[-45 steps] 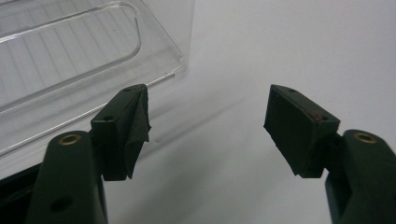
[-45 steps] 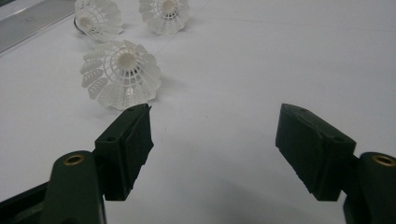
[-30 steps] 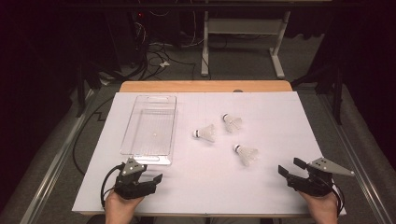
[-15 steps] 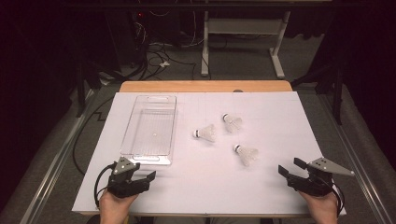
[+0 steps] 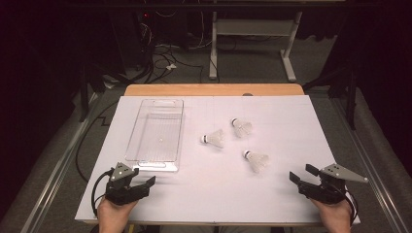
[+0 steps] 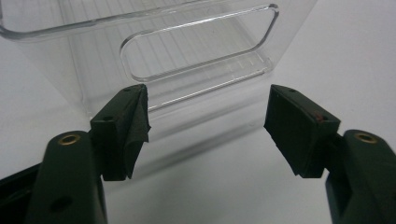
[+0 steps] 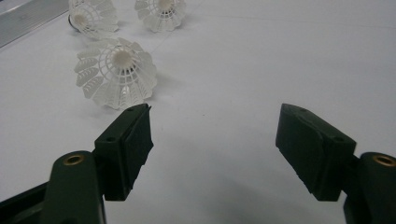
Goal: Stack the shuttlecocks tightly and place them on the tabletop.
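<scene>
A clear bin stands upright and empty at the desk's left. Three white shuttlecocks lie on their sides, close together, right of it.

The white table top is bare along the near edge, so there is lots of room between the left gripper and the right gripper. Both have their jaws wide apart with nothing inside.

Right in front of the left gripper stands the clear box. Its near wall blocks the way ahead. The box is open on top.

In front of the right gripper lies the nearest shuttlecock, a bit to one side. Two more shuttlecocks lie farther back, with gaps between them. The far right of the table is free.
</scene>
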The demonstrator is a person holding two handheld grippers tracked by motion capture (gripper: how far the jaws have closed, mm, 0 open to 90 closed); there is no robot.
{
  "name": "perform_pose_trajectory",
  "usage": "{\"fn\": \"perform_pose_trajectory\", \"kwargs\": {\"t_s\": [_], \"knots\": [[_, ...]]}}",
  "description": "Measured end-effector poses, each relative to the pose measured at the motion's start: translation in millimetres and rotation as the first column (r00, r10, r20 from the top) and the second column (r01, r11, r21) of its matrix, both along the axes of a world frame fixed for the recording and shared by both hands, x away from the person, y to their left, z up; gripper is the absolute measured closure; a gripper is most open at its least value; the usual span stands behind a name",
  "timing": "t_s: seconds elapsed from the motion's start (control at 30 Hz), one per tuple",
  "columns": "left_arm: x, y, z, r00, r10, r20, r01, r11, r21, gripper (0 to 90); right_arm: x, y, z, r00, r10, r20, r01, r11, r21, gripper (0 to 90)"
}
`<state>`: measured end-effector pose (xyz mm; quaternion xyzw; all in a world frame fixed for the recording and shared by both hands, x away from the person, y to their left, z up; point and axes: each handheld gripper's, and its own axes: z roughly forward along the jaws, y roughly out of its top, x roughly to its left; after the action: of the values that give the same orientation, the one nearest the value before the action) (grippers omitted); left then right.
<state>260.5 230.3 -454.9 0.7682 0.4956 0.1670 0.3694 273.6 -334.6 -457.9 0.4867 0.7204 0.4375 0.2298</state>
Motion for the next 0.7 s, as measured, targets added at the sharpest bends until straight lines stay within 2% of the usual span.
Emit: {"fn": "perform_pose_trajectory", "kwargs": {"t_s": [0.5, 0.7], "knots": [[5.5, 6.3, -1.7, 0.9997, 0.023, 0.003, -0.023, 0.9995, -0.021, 31.3, 1.1, 3.1, 4.0, 1.0, 0.004, 0.006, -0.004, 1.0, -0.013, 27.3], [6.9, 8.4, -1.9, 0.9993, 0.034, 0.014, -0.033, 0.9994, -0.011, 31.3, 0.9, 7.4, 9.8, 0.9998, 0.003, 0.022, -0.002, 1.0, -0.024, 27.5]]}}
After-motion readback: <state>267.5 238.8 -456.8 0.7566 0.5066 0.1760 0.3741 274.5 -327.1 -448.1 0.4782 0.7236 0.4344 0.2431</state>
